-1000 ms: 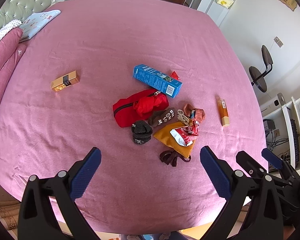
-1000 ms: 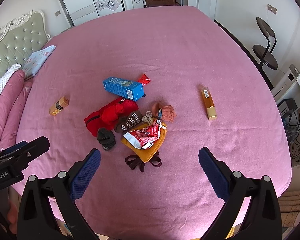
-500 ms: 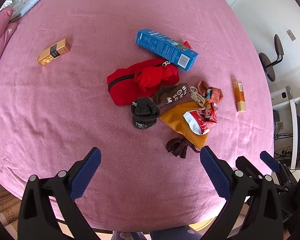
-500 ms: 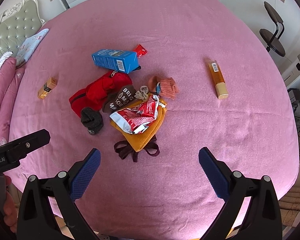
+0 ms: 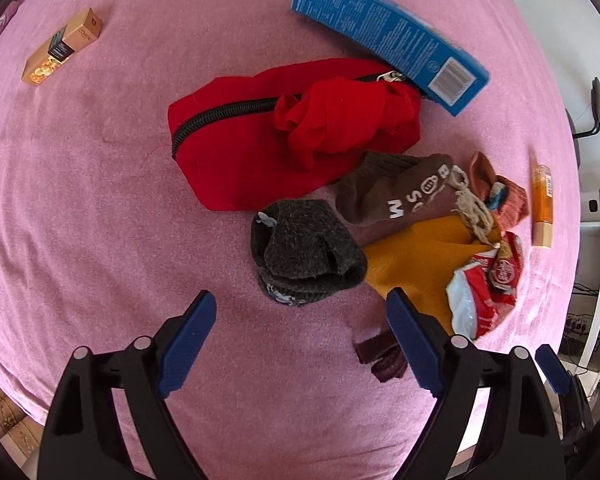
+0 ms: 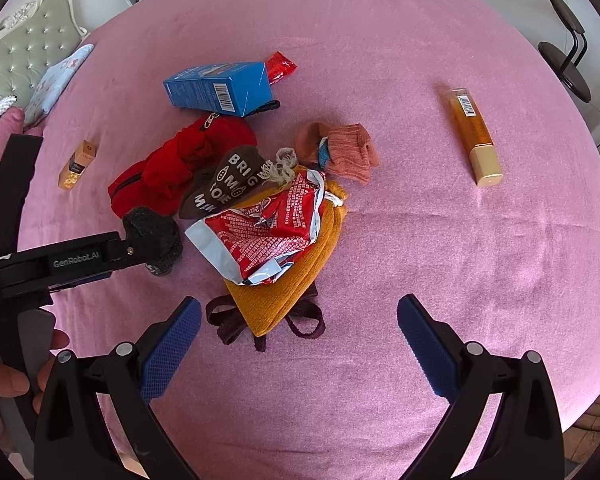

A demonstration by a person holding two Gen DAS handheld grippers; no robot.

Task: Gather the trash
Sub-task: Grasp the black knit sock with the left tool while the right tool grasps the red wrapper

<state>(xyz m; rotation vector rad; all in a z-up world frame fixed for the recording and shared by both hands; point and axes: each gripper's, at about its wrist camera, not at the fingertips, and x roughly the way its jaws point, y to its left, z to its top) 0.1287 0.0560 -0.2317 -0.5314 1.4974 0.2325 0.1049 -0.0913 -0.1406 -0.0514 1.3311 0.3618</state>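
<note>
**Both grippers close in on the pile; the red wrapper is the likeliest first pick**

Over the last second both cameras have dropped toward the pink bed (image 6: 420,240), so the heap of odds and ends now fills each view where it sat small and central before. The left gripper (image 5: 300,320) has come down furthest: its jaws stand wide apart and empty, hovering just short of the dark grey sock (image 5: 304,252). The right gripper (image 6: 300,324) is likewise spread wide and holds nothing, its tips framing the near end of the mustard knit hat (image 6: 292,280). Nothing on the bed has been moved. My reading is that this is the approach only, and no trash has been collected yet.

The clearest piece of trash is the crumpled red snack wrapper (image 6: 268,232). It lies on top of the mustard hat, touching the brown lettered sock (image 6: 228,184) at its far-left corner. In the right wrist view its long axis runs on a diagonal, from the torn pale end at near left to the far right corner beside the pink sock (image 6: 348,152). A second small red wrapper (image 6: 280,66) pokes out behind the blue carton (image 6: 220,88), pointing away to the right.

The red zip pouch (image 5: 260,148), gold box (image 5: 60,52) and amber bottle (image 6: 474,136) lie apart; whether they count as trash I cannot tell.
</note>
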